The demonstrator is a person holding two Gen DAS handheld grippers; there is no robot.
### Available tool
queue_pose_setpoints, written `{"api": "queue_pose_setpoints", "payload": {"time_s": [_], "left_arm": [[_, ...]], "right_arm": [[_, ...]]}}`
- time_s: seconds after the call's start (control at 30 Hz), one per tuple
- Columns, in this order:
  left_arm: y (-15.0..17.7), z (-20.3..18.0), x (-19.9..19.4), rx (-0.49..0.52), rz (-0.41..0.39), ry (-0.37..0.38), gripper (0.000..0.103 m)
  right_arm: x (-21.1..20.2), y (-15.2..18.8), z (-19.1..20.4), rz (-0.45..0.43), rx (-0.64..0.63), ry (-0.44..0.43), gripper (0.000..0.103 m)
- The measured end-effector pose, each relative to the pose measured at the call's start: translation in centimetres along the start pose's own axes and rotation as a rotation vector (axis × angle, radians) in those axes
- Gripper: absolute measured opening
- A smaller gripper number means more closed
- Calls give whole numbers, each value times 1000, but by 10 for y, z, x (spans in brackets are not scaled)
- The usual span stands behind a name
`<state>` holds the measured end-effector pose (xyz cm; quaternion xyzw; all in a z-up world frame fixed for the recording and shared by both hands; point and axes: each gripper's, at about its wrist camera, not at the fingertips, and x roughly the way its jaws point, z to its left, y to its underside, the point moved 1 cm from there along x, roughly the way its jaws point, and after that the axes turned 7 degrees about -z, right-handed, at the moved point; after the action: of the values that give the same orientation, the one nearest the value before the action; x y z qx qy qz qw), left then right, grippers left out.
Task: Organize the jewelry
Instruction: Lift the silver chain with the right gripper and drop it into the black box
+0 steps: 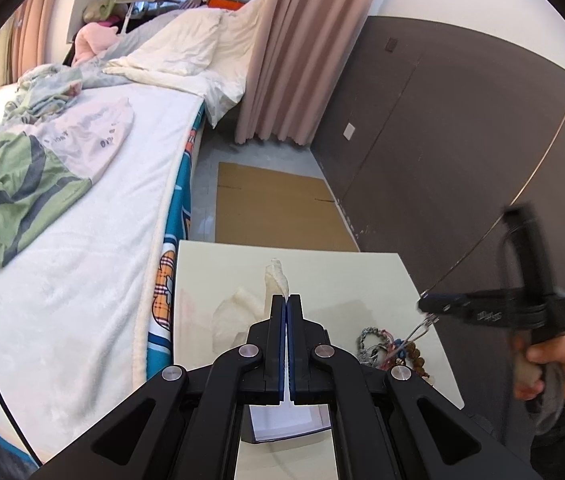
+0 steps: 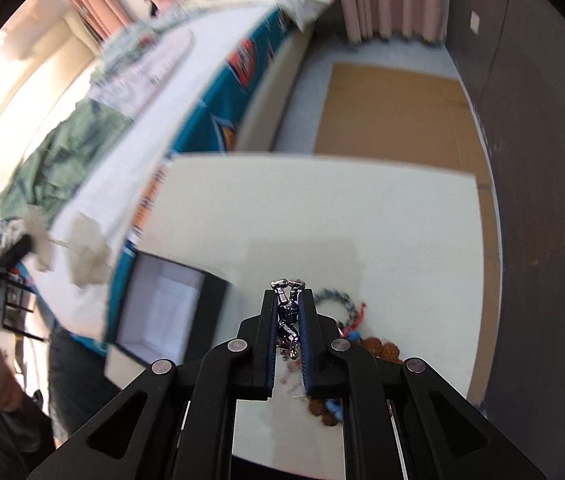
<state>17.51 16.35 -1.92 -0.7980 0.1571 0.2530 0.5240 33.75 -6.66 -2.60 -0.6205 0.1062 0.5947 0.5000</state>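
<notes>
1. Right wrist view: the right gripper (image 2: 287,286) has its fingers (image 2: 268,320) pinching a silver chain (image 2: 288,308) of polished metal links, which runs up the narrow gap between the blue pads and pokes out past the tips.
2. Left wrist view: the same chain (image 1: 422,328) appears as a thin silver loop hanging from the right gripper (image 1: 426,306), lifted clear of the bench (image 1: 342,276) and trailing down toward the jewelry pile (image 1: 386,350).
3. Jewelry pile: a tangle of a grey link bracelet (image 2: 334,298), brown wooden beads (image 2: 382,348) and red and blue cord pieces, lying on the bench near its right edge.
4. Left gripper (image 1: 286,298): fingers pressed together on a crumpled whitish cloth (image 1: 276,276), which stands up beyond the tips and hangs down on the left side.
5. Bench: cream, glossy, with a broad bare area across the middle and far half; its far edge drops to the floor, where a flat sheet of cardboard (image 1: 274,208) lies.
6. Bed (image 1: 82,220): runs along the left edge of the bench, just beside it; a dark wall panel (image 1: 462,140) closes off the right.
7. Box (image 2: 162,312): dark-walled with a pale lining, open on top, sitting at the near left corner of the bench; nothing can be made out inside it.
</notes>
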Motion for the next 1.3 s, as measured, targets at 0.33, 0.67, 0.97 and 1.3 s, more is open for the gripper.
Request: {"api": "queue_pose_setpoints", "payload": {"time_s": [0.33,0.67,0.97,1.3], "left_arm": [[-14,0,-21,9,-58,-2,0],[-23,2,-38,12,-96,5,0],[-26,5,-50,13,-121,-6,0],[-24,13,-62,-3,-137,-18,0]], "right_arm": [[-100,-44,50,-260,-57,-55,11],[-166,-70,96,-414,-133,-93,11],[-208,-79,137,-513,-214,-120,11],[-193,-78,170,-490,-261,-159,11]]}}
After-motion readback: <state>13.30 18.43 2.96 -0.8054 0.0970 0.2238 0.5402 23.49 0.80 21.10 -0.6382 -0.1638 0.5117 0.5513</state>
